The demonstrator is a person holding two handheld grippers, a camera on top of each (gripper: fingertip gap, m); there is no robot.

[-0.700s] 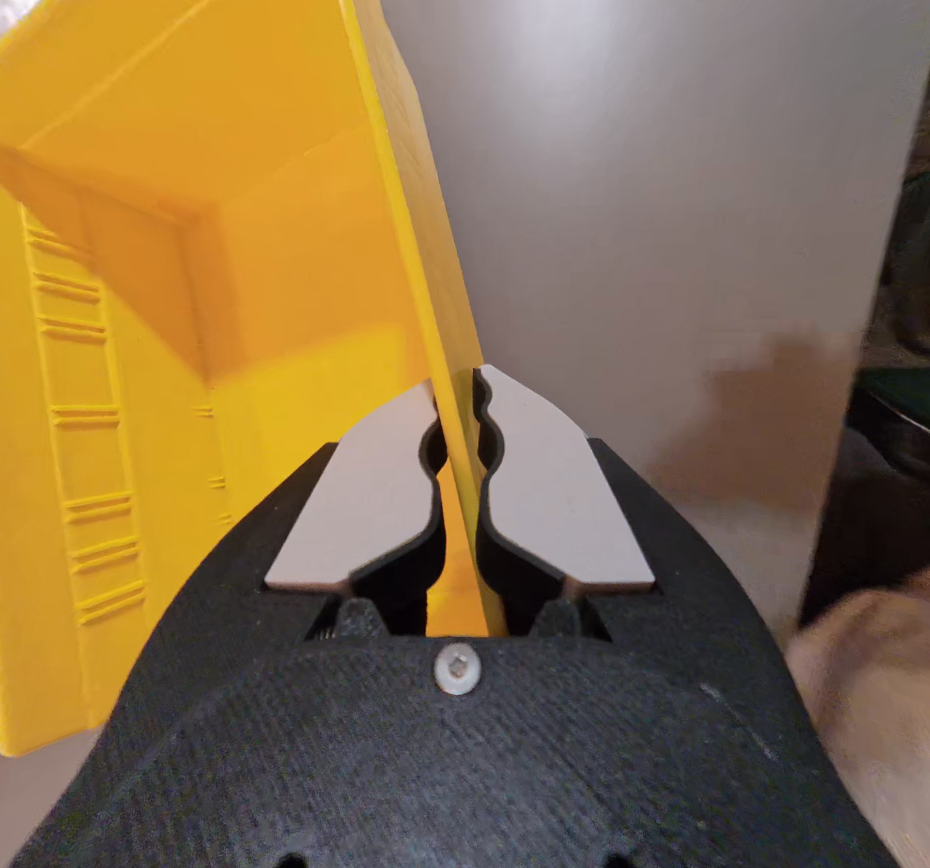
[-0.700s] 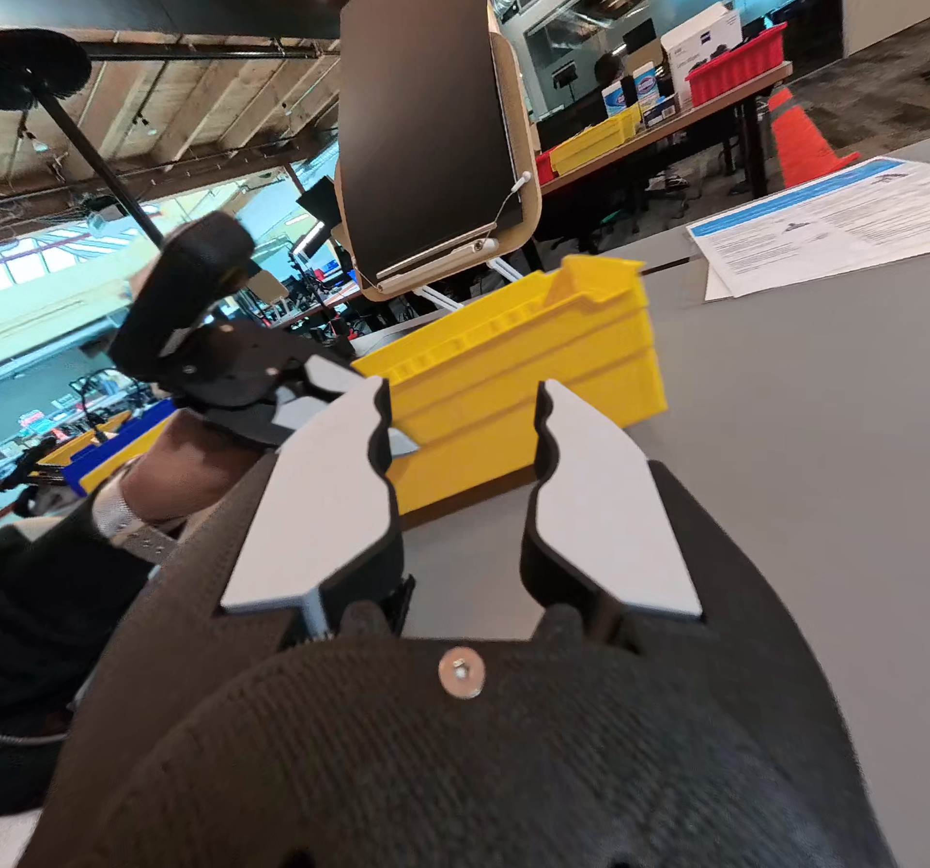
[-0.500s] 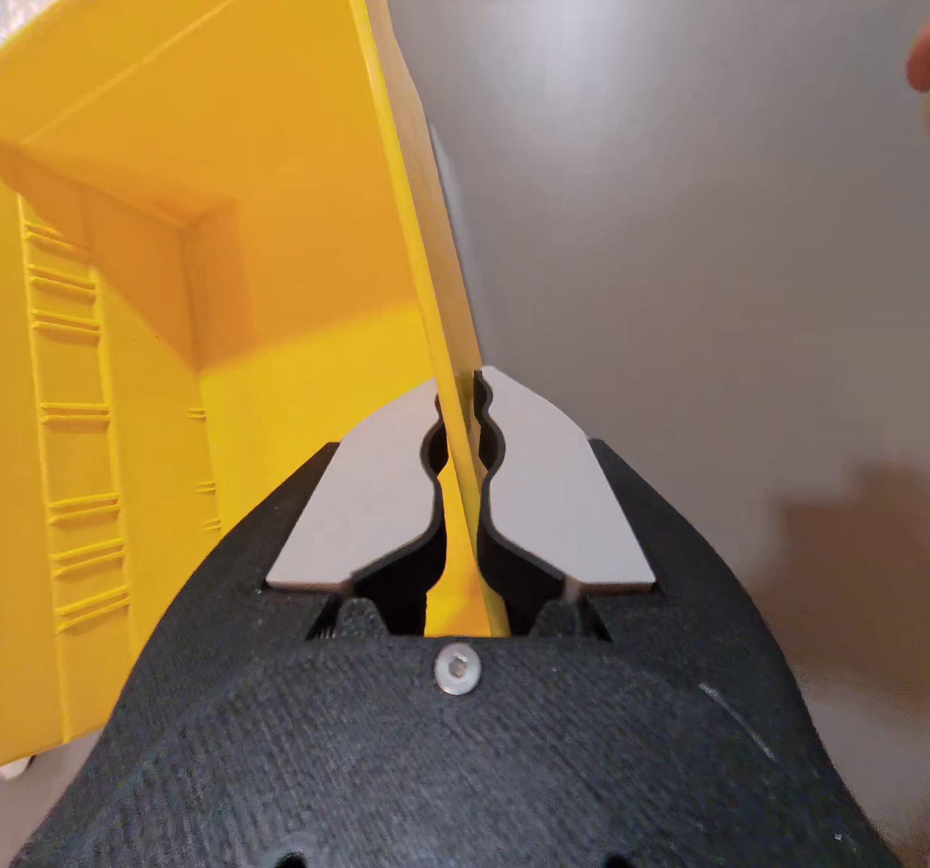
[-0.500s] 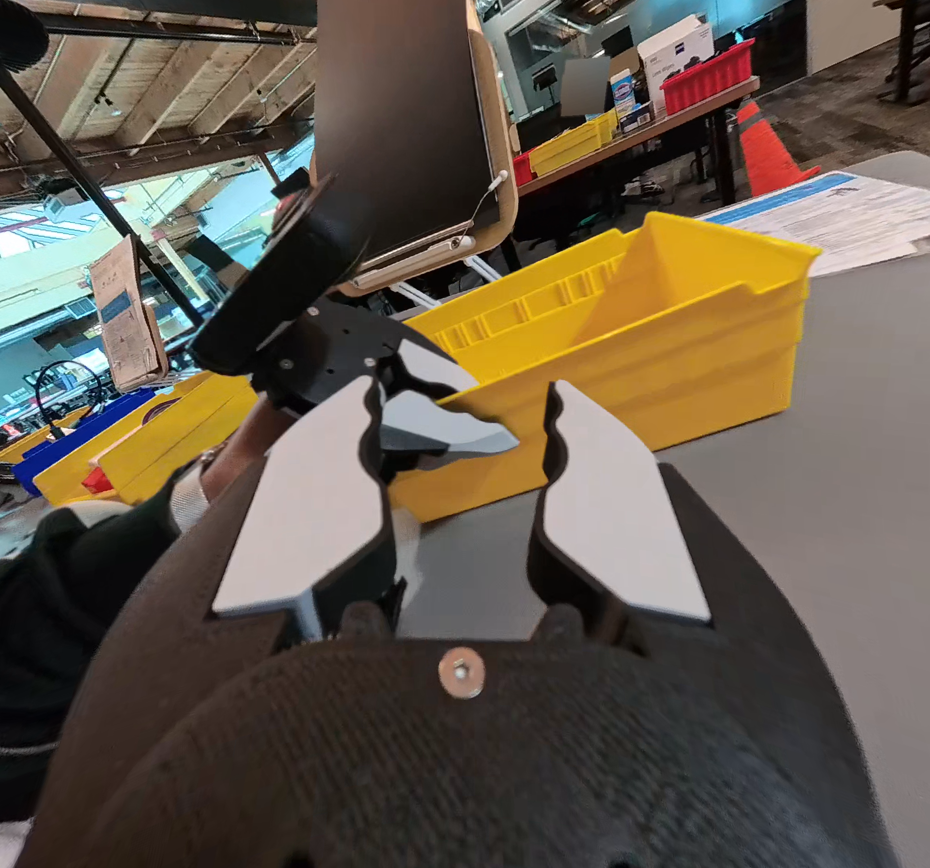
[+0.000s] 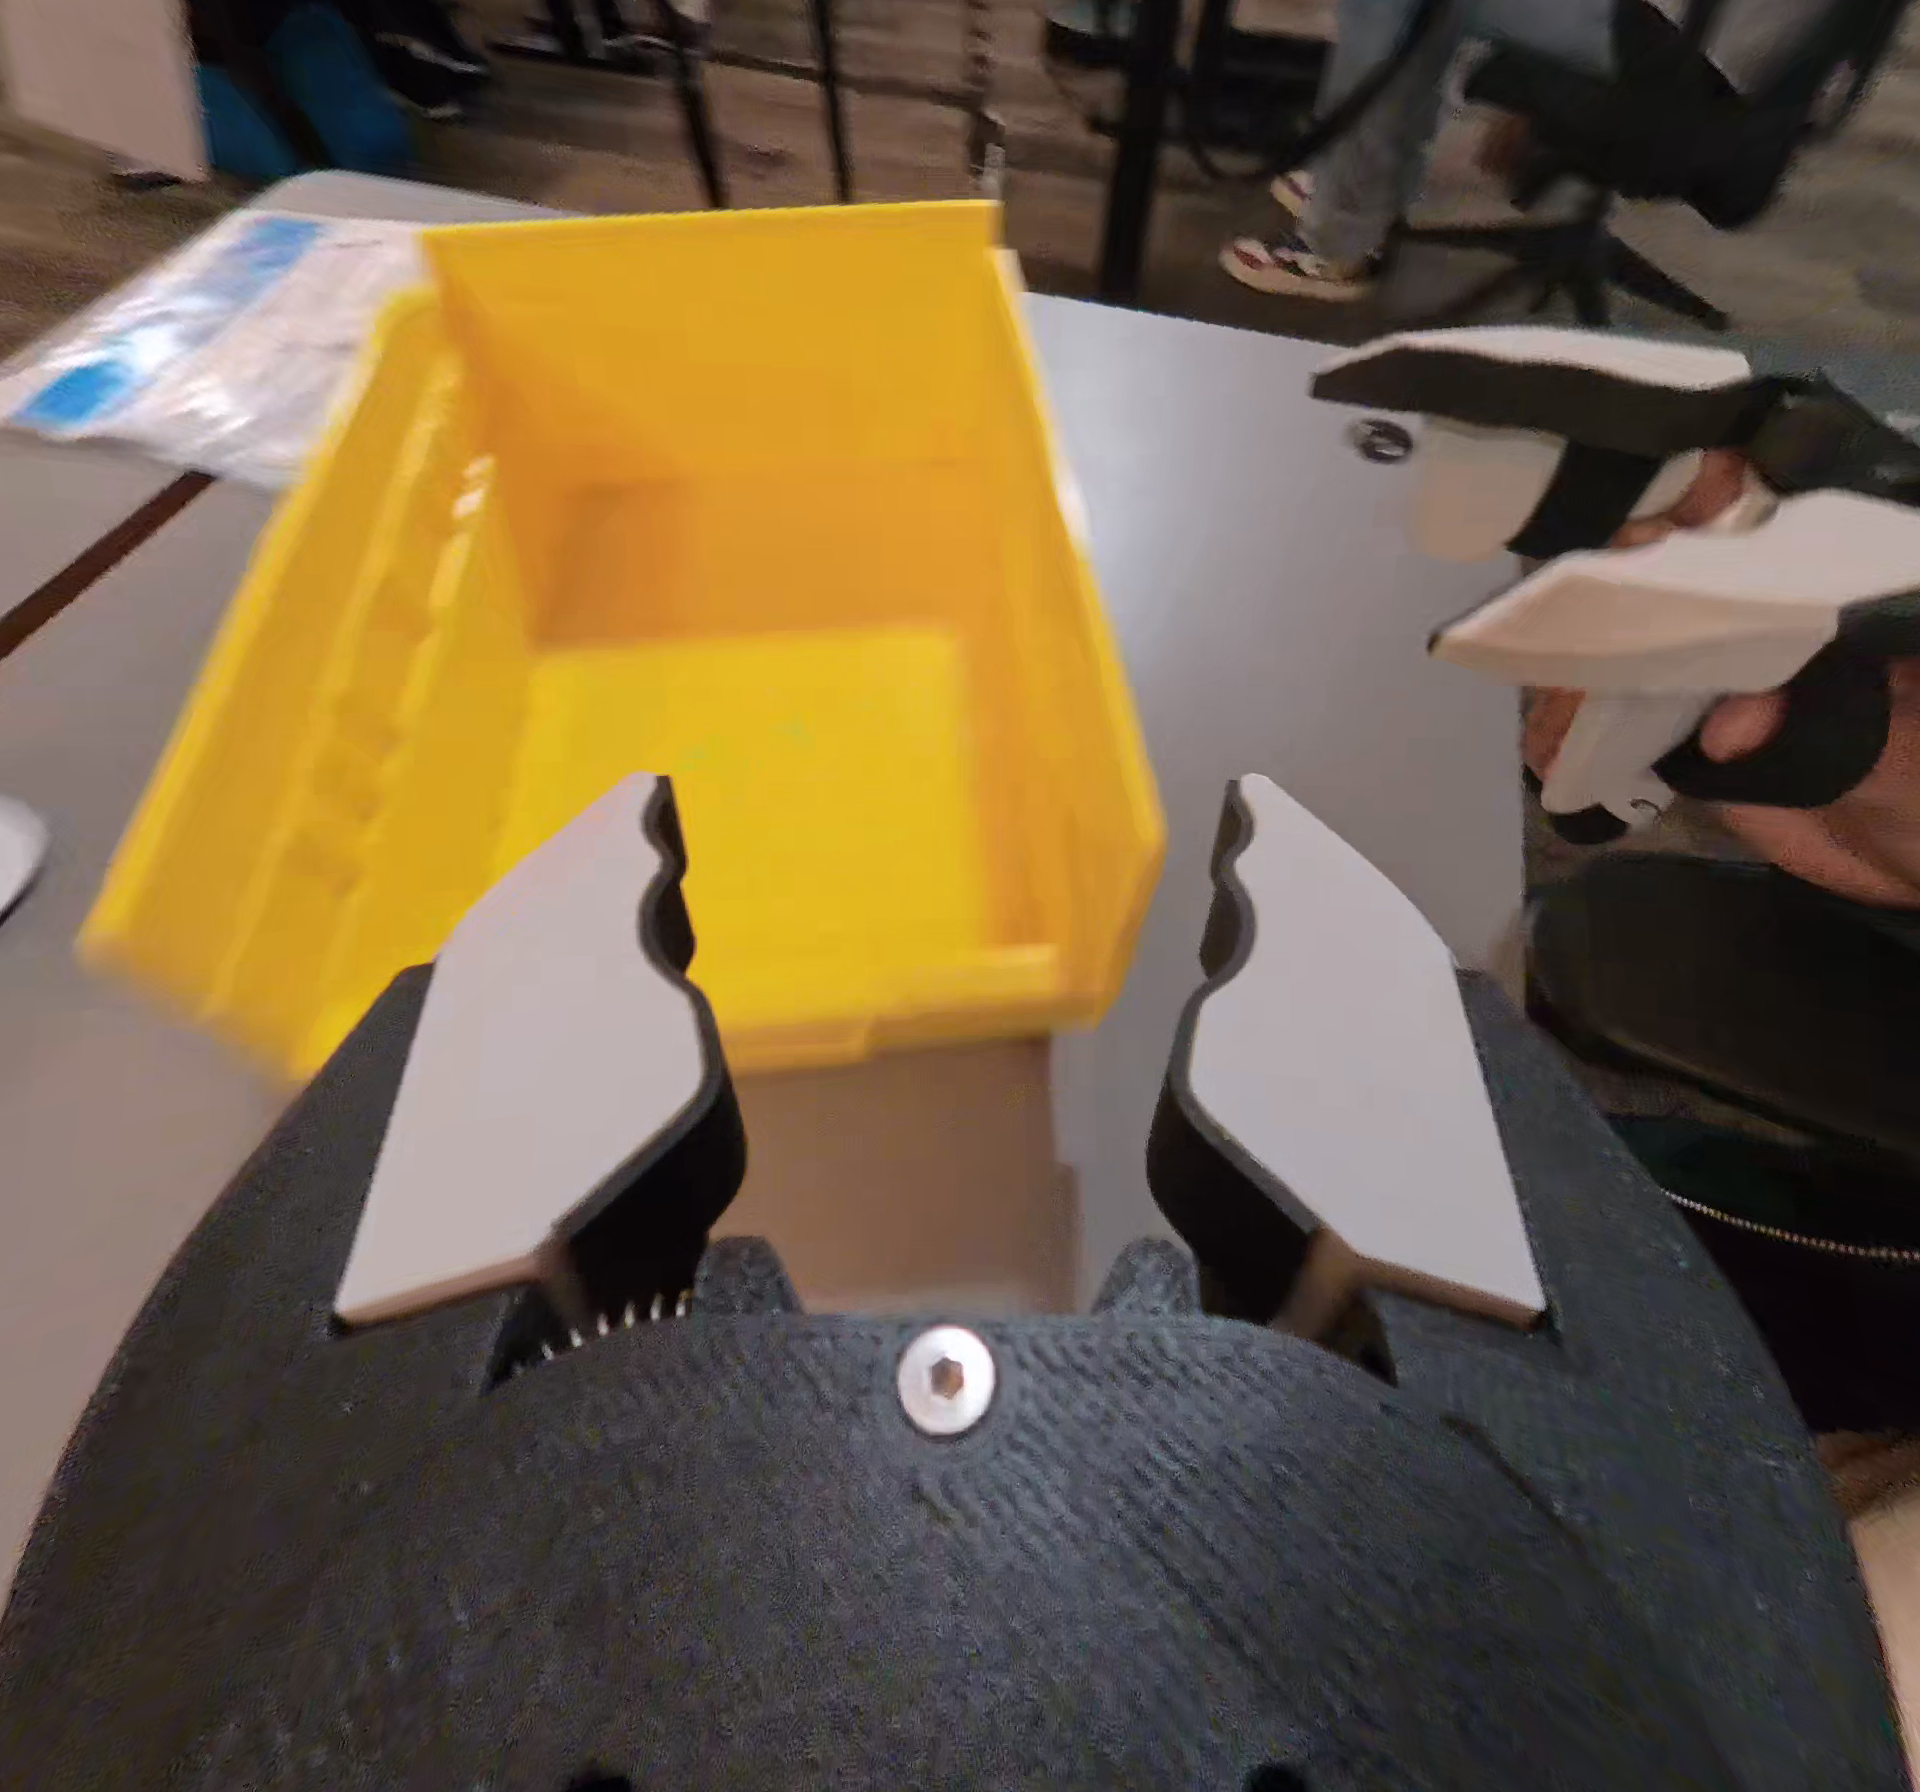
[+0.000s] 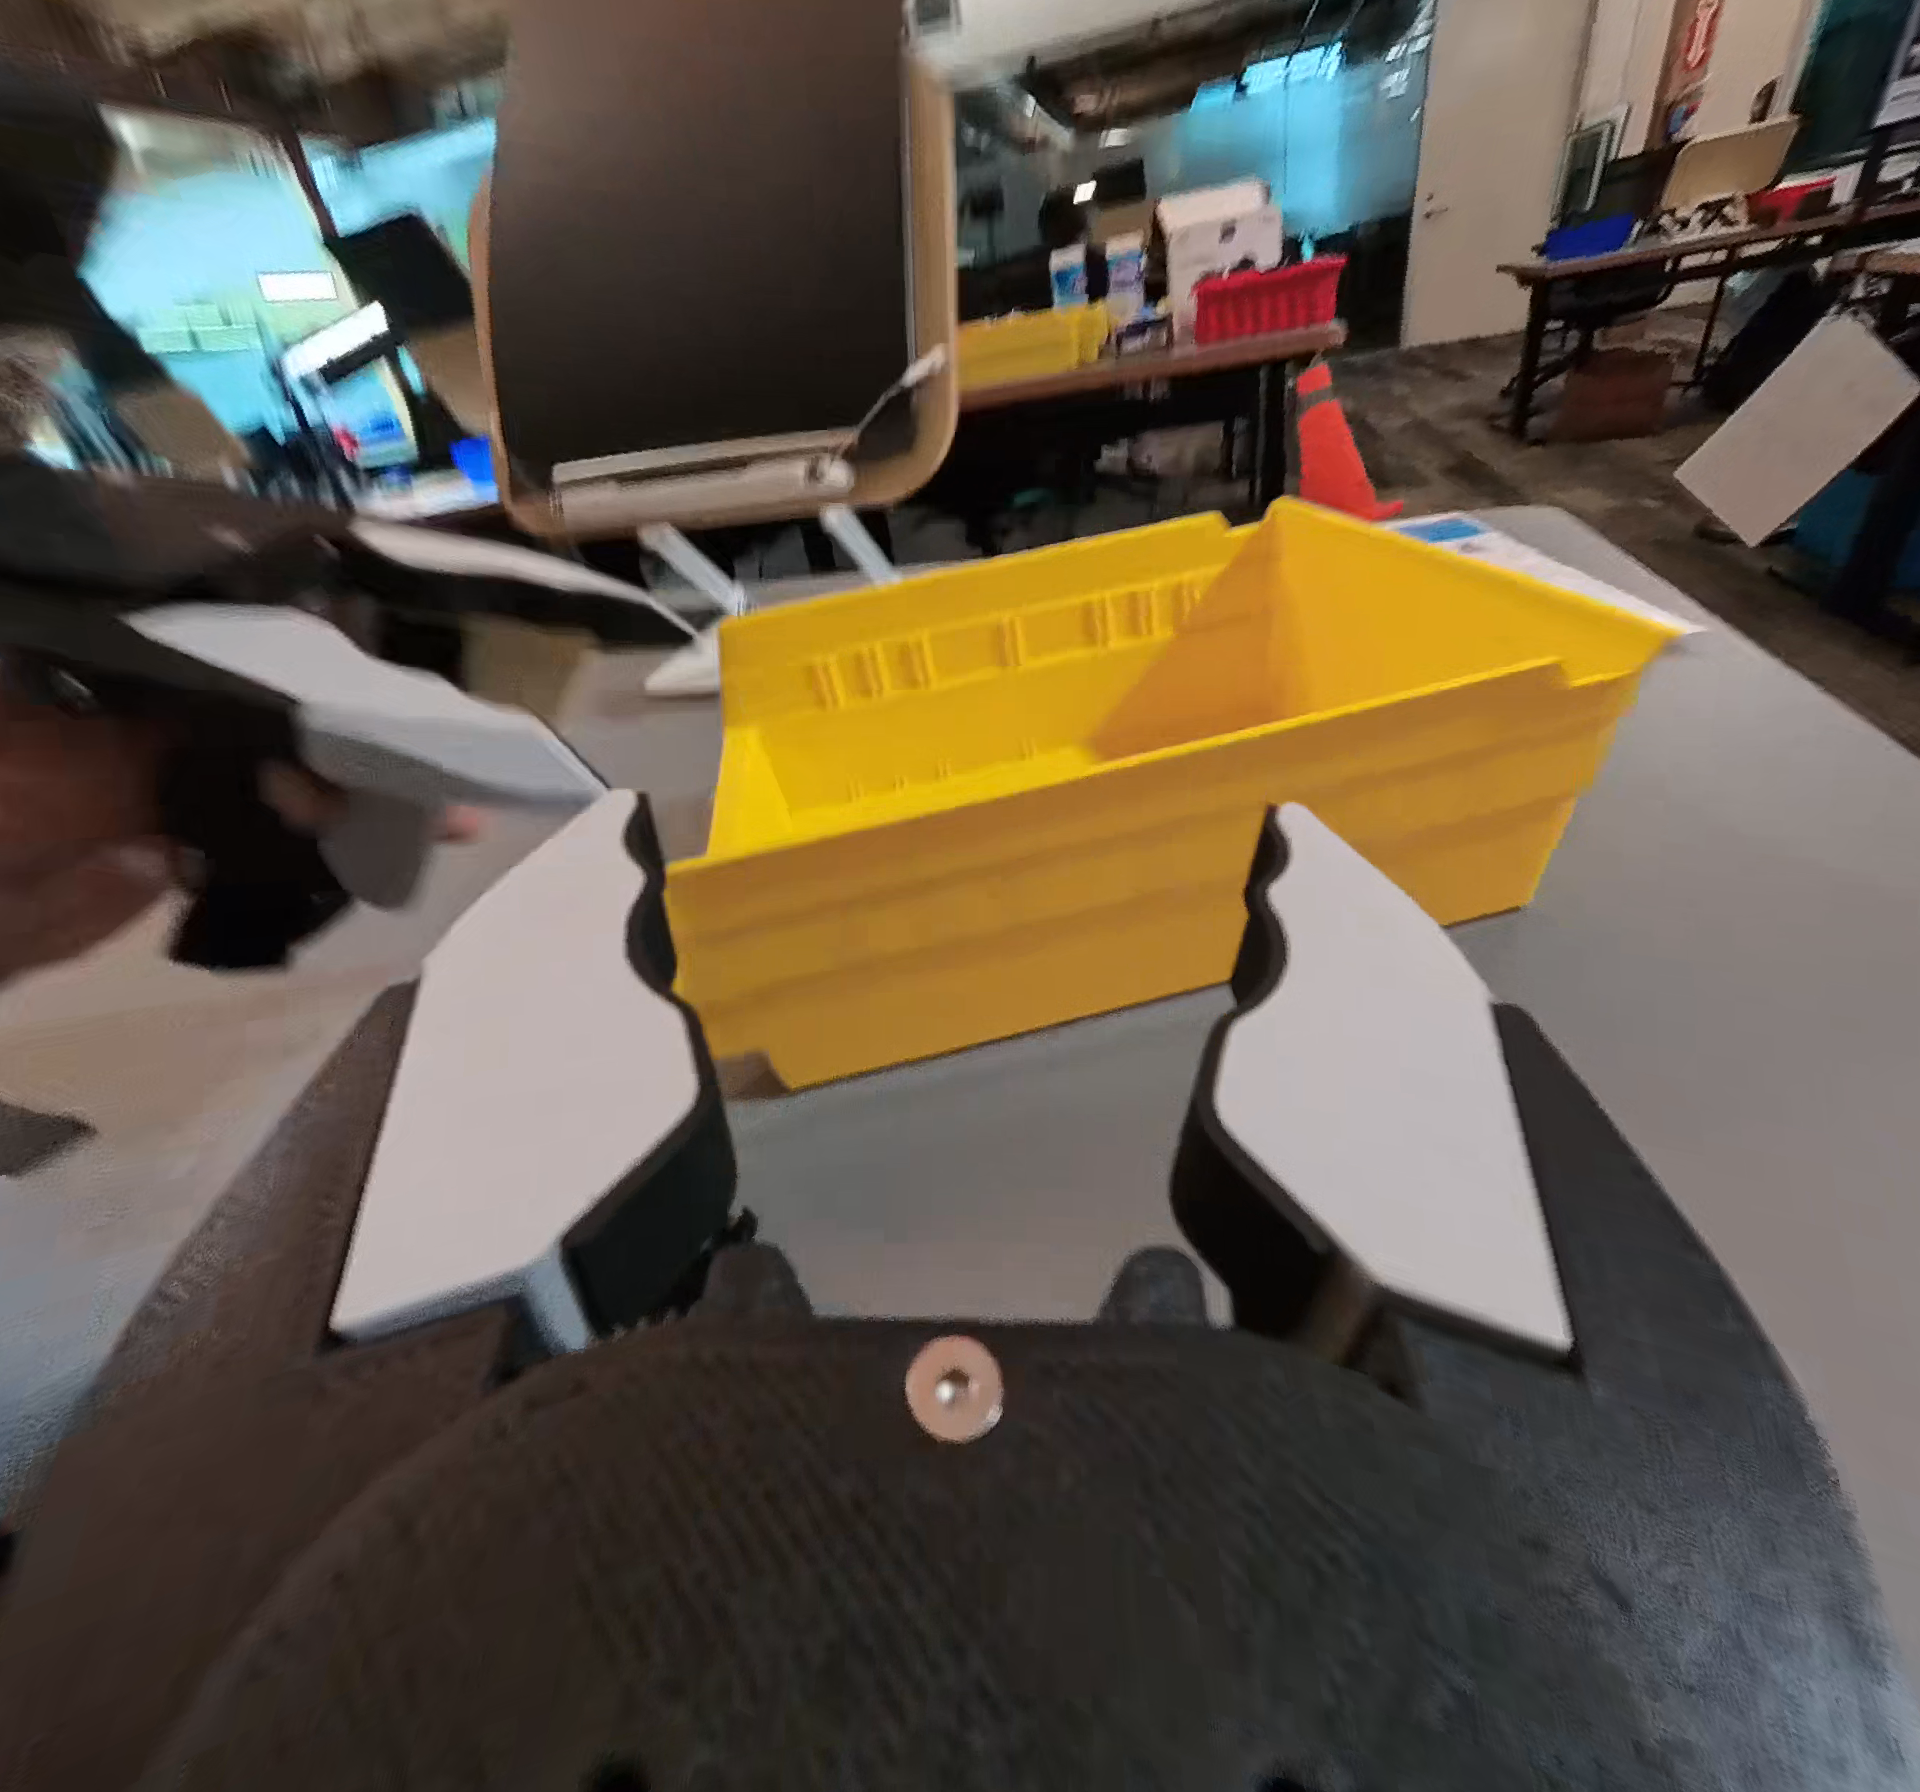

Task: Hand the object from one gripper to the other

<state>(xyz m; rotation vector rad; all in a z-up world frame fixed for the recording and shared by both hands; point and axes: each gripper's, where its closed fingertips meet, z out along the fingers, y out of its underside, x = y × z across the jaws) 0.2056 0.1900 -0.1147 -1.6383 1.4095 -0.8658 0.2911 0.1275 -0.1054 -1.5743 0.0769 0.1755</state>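
Yellow bin (image 5: 727, 662) sits upright on grey tabletop (image 5: 1247, 495), nothing visible inside. Left claw (image 5: 951, 797) spread wide, holding nothing, just short of bin's near wall. Right claw (image 6: 956, 817) likewise gaping, unloaded, beside bin.

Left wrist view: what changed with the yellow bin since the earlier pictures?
The left gripper let go of the yellow bin. Earlier it was shut on the bin's side wall; now its jaws stand wide open and it has backed off. The bin sits flat on the grey table, free of both grippers. The right gripper stayed empty and open, though its jaws are now spread wider.
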